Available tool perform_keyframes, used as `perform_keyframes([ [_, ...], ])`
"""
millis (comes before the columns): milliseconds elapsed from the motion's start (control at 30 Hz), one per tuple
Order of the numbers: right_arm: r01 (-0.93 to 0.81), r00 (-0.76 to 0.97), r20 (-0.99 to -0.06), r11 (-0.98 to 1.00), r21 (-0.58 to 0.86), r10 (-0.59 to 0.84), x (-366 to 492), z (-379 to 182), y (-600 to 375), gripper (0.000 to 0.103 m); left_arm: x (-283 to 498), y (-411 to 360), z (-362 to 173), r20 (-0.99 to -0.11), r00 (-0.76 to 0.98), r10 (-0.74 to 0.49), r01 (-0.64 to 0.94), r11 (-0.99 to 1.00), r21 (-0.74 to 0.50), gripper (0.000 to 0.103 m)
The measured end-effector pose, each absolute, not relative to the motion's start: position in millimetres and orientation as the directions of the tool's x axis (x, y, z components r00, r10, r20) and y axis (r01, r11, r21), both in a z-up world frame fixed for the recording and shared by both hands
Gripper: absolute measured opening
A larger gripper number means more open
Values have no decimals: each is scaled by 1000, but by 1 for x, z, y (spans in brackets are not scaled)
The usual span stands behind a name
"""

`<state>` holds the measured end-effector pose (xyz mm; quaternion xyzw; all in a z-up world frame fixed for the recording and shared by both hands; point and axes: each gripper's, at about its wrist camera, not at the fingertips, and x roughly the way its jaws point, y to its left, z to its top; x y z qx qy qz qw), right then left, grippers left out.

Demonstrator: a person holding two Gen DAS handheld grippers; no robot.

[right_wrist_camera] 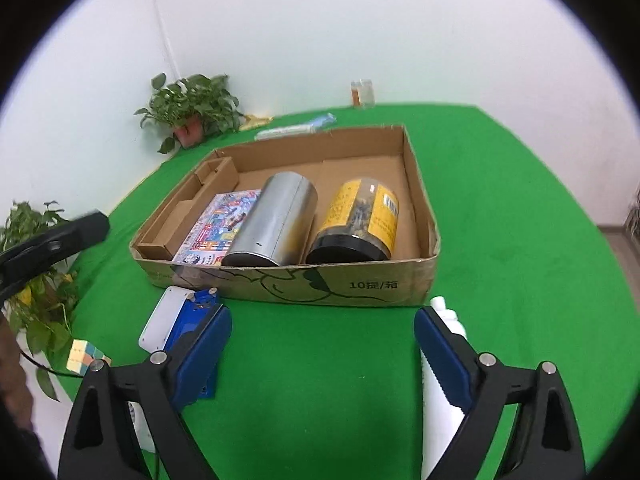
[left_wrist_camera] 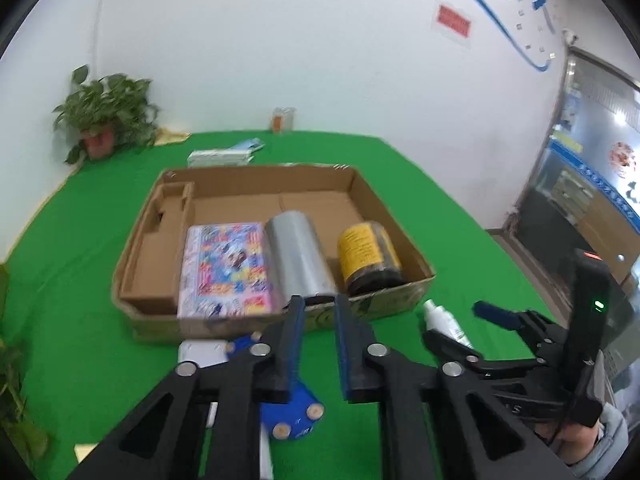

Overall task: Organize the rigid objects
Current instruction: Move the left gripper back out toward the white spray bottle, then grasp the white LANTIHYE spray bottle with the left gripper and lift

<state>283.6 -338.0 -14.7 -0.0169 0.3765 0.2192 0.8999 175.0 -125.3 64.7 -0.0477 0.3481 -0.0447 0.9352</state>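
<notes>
At five o'clock, beside the brown cardboard box [right_wrist_camera: 288,288], the wide-open, empty right gripper [right_wrist_camera: 322,334] might knock the white plastic bottle [right_wrist_camera: 440,392] away.

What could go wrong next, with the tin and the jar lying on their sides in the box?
1. The silver tin and yellow-label jar lie on their sides in the cardboard box; a nudge may roll them.
2. The white bottle lies right beside the open right hand-held gripper, whose finger could knock it.
3. Box space beside the jar looks tight.
</notes>
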Motion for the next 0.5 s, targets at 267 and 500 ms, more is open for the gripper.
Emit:
perform_keyframes([
  [267,-392,632,-717,919,30,293,250,-44,-367,102,131,-133,70,-612,791,2,1,1000,5,103],
  [500,-224,584,-788,972,77,197,252,-85,-429,96,128,-157,26,-684,715,-142,65,988,-137,103],
])
